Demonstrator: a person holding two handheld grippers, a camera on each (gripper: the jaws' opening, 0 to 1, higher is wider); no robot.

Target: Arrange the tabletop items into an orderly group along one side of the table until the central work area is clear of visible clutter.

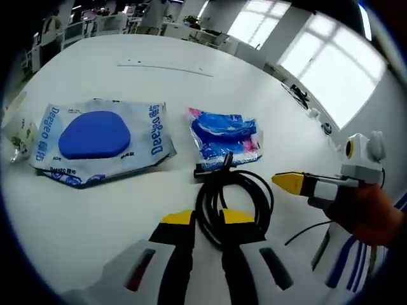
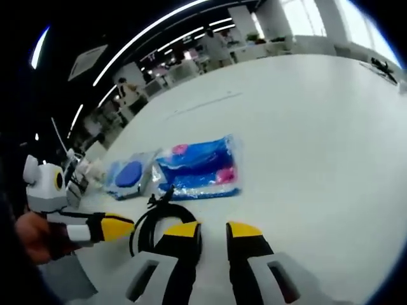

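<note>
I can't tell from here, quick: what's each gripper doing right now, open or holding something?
Left gripper: open, fingers straddling the black cable coil, not clamped.
Right gripper: open, holding nothing.

Glossy plastic wipes pack (image 1: 98, 141), matt white table (image 1: 159, 89)

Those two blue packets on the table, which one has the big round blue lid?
The wider wet-wipe packet, farther left in the left gripper view. Its blue oval lid fills its middle. The smaller blue and pink packet beside it has none.
</note>
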